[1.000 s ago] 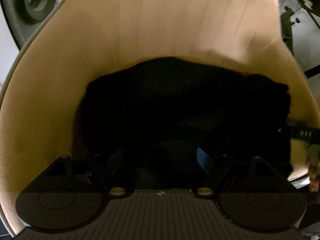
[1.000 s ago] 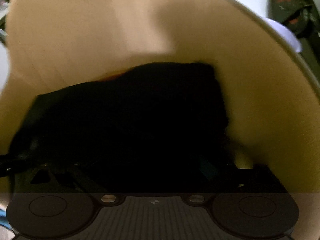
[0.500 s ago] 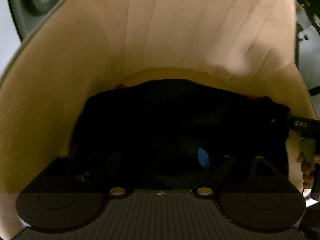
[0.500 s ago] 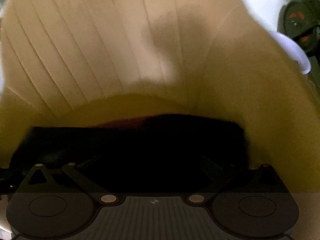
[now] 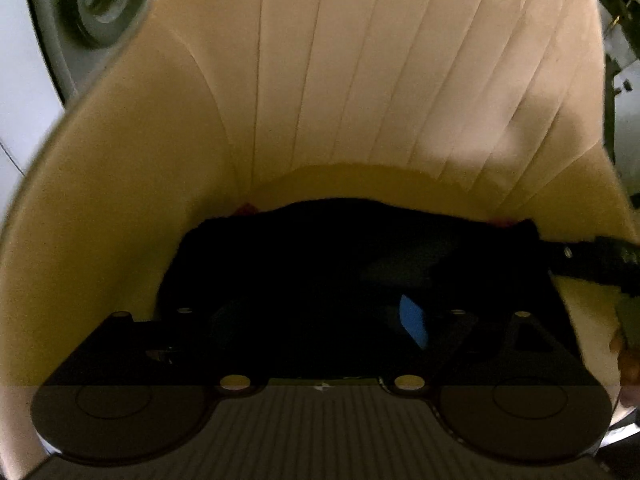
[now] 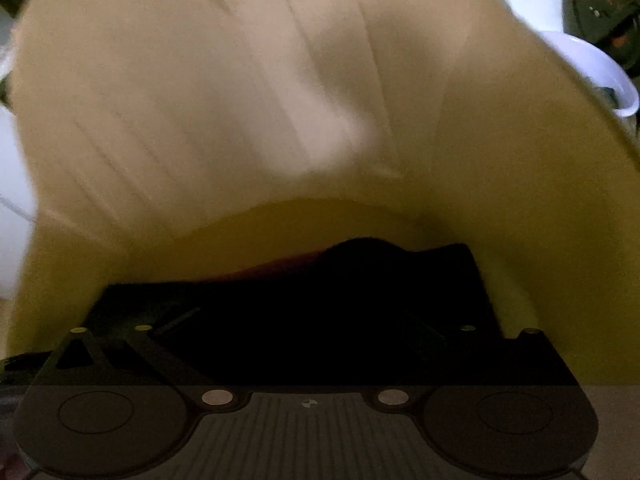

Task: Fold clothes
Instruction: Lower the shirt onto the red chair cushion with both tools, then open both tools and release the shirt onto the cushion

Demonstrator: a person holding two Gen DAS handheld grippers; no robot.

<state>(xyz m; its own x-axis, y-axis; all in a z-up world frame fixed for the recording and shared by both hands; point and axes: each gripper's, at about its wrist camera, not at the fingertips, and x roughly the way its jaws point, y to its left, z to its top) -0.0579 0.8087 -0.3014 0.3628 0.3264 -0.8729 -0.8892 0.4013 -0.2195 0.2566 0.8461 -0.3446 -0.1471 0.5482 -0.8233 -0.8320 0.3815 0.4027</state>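
A black garment point(image 5: 360, 272) lay folded flat on the seat of a beige chair point(image 5: 360, 80), directly ahead of both grippers. The left gripper point(image 5: 320, 320) sat low over its near edge, jaws apart, a blue pad point(image 5: 412, 320) showing on one finger. The right gripper point(image 6: 312, 332) was lost against the dark cloth, and its jaw state could not be told. Beyond rose the ribbed chair back.

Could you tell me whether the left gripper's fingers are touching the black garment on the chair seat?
Cannot tell. In the left wrist view the left gripper sits over the black garment, but the fingers, apart from one blue pad, merge into the dark cloth, showing neither contact nor gap.
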